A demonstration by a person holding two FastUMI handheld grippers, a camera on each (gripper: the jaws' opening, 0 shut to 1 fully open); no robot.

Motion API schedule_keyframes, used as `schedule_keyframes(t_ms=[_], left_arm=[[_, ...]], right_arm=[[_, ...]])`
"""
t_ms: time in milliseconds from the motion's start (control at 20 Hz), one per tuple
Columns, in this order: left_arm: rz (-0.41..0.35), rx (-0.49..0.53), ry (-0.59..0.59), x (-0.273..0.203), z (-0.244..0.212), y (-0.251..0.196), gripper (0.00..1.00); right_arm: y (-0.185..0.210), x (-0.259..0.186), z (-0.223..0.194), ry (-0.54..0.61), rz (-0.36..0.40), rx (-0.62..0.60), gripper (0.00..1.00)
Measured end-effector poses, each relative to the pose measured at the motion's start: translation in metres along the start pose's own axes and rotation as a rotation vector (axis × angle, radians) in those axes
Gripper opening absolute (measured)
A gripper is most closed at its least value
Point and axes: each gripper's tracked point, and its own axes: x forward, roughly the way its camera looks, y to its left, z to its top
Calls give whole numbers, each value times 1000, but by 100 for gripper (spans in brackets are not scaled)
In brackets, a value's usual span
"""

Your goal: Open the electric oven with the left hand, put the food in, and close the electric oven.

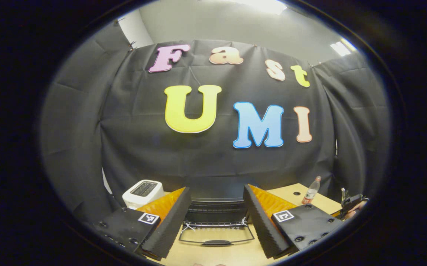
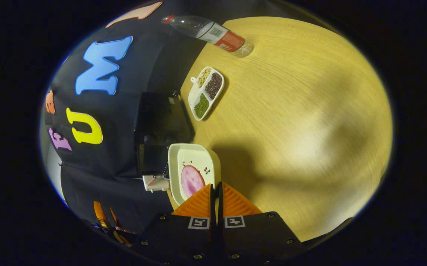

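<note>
Judging by the black electric oven (image 1: pixel 216 207) with door lowered, opening is done; the left gripper (image 1: pixel 216 221) is spread, the right gripper (image 2: pixel 215 192) pinches the white dish of pink food (image 2: pixel 193 173), so loading and closing remain.

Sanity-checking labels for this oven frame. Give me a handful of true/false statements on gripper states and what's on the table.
1. The left gripper is open, with nothing between its fingers. True.
2. The black electric oven has its door shut. False: the glass door lies folded down toward the camera, and the wire rack shows.
3. The right gripper is shut on the rim of the white square plate carrying a pink round slice of food. True.
4. The clear plastic bottle with a red label lies on its side. False: it stands upright on the light wooden table.
5. The white divided dish is empty. False: its compartments hold beans or grains.
</note>
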Motion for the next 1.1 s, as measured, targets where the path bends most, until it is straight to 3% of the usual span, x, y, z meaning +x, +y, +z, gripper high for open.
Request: schedule_keyframes(t_ms=[150,250,350,400,500,750,850,950,1100], left_arm=[[-46,31,-31,-4,8,-5,100],[-85,24,-43,-10,15,-8,100],[-97,27,-42,-15,18,0,92],[-92,28,-44,-16,19,8,96],[-71,17,-49,-19,20,25,100],[21,-1,-44,-33,19,76,97],[55,7,-34,-37,12,94,92],[83,4,-21,-40,4,110,100],[124,-17,-1,-47,-3,130,100]], right_arm=[[16,9,-22,-3,10,6,1],[28,19,-34,-5,14,17,1],[39,35,-41,-17,11,22,1],[45,42,-43,-25,11,29,1],[58,59,-46,-45,8,48,1],[88,102,-48,-121,-25,98,1],[101,119,-42,-155,-19,161,1],[113,136,-35,-186,-19,250,1],[125,154,-26,-237,-39,392,1]])
